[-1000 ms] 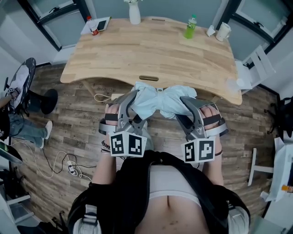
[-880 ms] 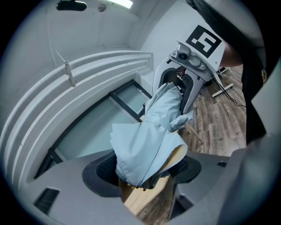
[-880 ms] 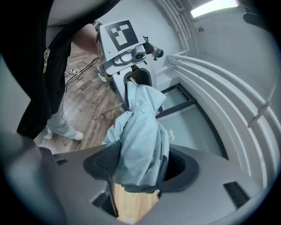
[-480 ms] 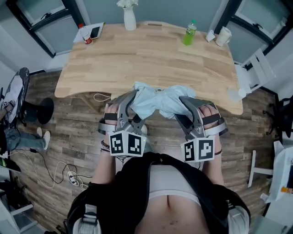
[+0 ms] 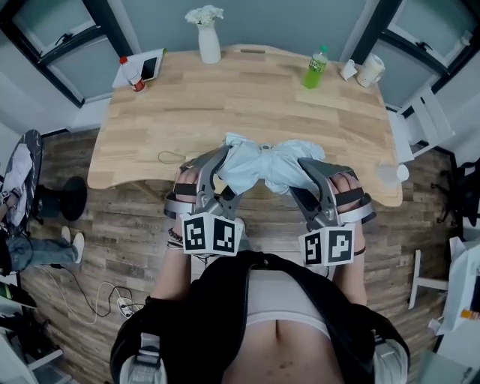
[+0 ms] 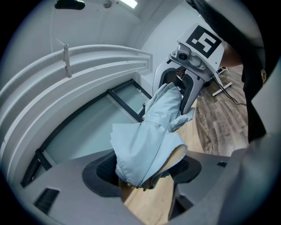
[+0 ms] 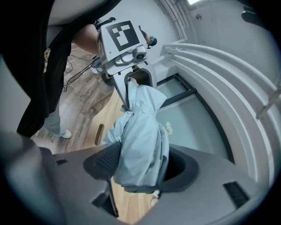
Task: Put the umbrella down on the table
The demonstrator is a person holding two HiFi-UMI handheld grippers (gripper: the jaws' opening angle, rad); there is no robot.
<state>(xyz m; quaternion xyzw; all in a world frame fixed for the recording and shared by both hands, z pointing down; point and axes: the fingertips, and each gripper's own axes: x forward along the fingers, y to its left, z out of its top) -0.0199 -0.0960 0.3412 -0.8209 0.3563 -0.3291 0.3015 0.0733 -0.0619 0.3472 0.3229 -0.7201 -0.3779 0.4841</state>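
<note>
wooden table lies below and beyond our claws. our left claw is clamped on one end of the folded pale blue umbrella, our right claw on the other; it spans between them.

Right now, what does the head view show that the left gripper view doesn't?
Only the head view: the white vase of flowers, the green bottle and the white mug at the table's far edge. Only the left gripper view: the ceiling light and curved white ceiling bands. Both: the light blue folded umbrella, gripped by the left gripper and right gripper, and the wooden table.
</note>
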